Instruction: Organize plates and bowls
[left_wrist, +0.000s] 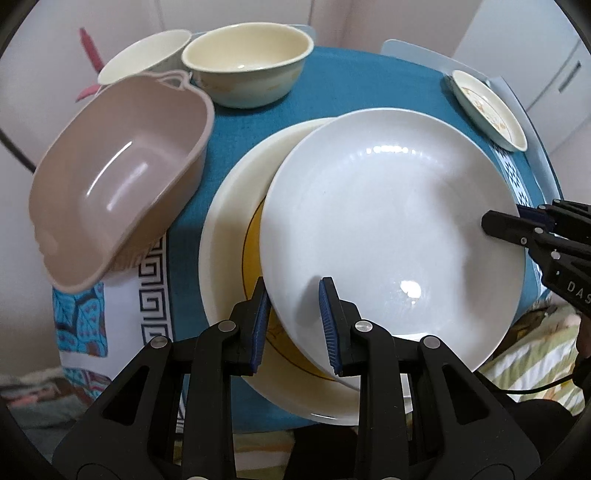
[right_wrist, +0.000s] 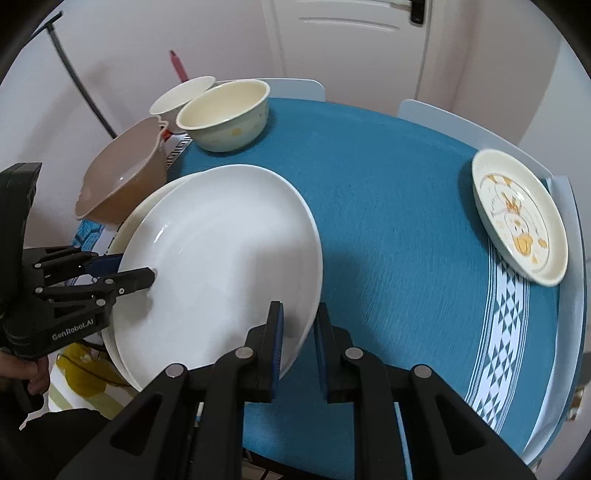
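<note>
- My left claw (left_wrist: 295, 325) pinches the near rim of the white plate (left_wrist: 388, 221), one finger under, one over.
- My right claw (right_wrist: 298, 343) straddles the opposite rim of that white plate (right_wrist: 221, 266), pads close on either side; pinching it.
- White plate sits over a cream plate with yellow ring (left_wrist: 229, 221), offset to one side of it, on the table (left_wrist: 351, 81).
- Left of the white plate: pink tub (left_wrist: 118, 184), tilted.
- Beyond the white plate: cream bowl (left_wrist: 247, 62), smaller white bowl (left_wrist: 144, 55) touching it.
- Well apart from the white plate, at the table edge: small duck-print plate (right_wrist: 521, 218).
</note>
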